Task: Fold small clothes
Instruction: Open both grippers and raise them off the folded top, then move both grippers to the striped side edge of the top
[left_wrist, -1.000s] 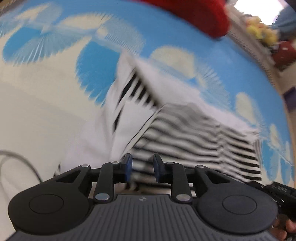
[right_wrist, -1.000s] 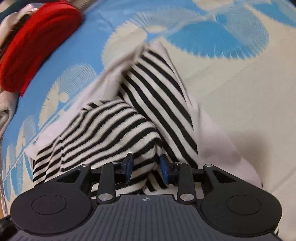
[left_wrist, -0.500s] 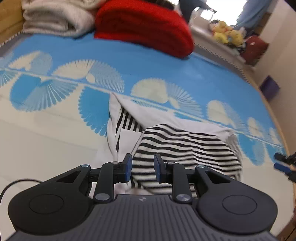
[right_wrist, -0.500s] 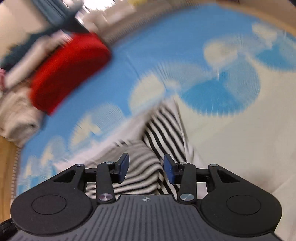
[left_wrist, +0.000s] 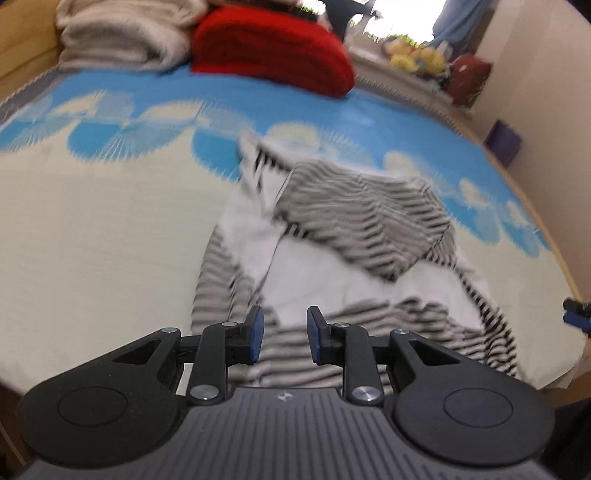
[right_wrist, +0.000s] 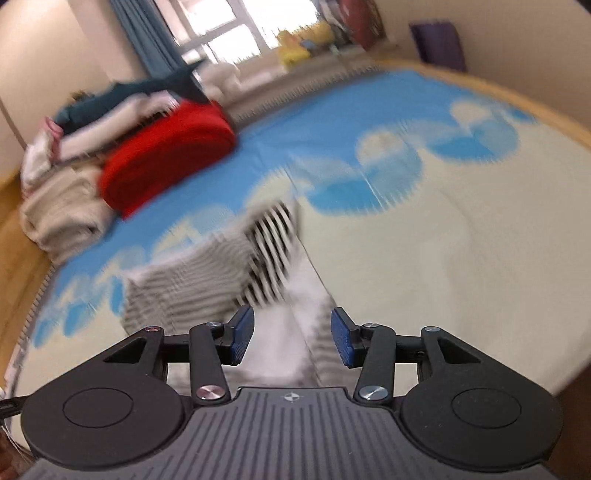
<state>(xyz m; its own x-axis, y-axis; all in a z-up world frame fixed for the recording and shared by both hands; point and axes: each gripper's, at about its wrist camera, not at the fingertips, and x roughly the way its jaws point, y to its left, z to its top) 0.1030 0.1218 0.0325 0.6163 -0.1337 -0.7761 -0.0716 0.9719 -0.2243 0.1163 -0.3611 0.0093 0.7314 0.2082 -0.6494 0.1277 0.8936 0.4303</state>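
A black-and-white striped garment (left_wrist: 354, 236) with white panels lies partly folded on the bed, its near hem close to the front edge. My left gripper (left_wrist: 282, 338) hovers above that near hem, jaws a little apart with nothing between the pads. In the right wrist view the same striped garment (right_wrist: 207, 288) lies ahead and to the left. My right gripper (right_wrist: 291, 338) hangs above its near white part, jaws opening, with no cloth between them. The right gripper's blue tips (left_wrist: 576, 314) show at the left view's right edge.
The bed has a blue and cream sheet (left_wrist: 110, 221) with fan patterns. A folded red blanket (left_wrist: 273, 51) and cream blankets (left_wrist: 122, 33) are stacked at the far end. A wall (left_wrist: 546, 92) runs along the right, and a windowsill (right_wrist: 295, 48) holds toys.
Both grippers have pulled back and risen from the garment, so more of the bed shows. The right jaws have spread wider. The garment stays on the sheet.
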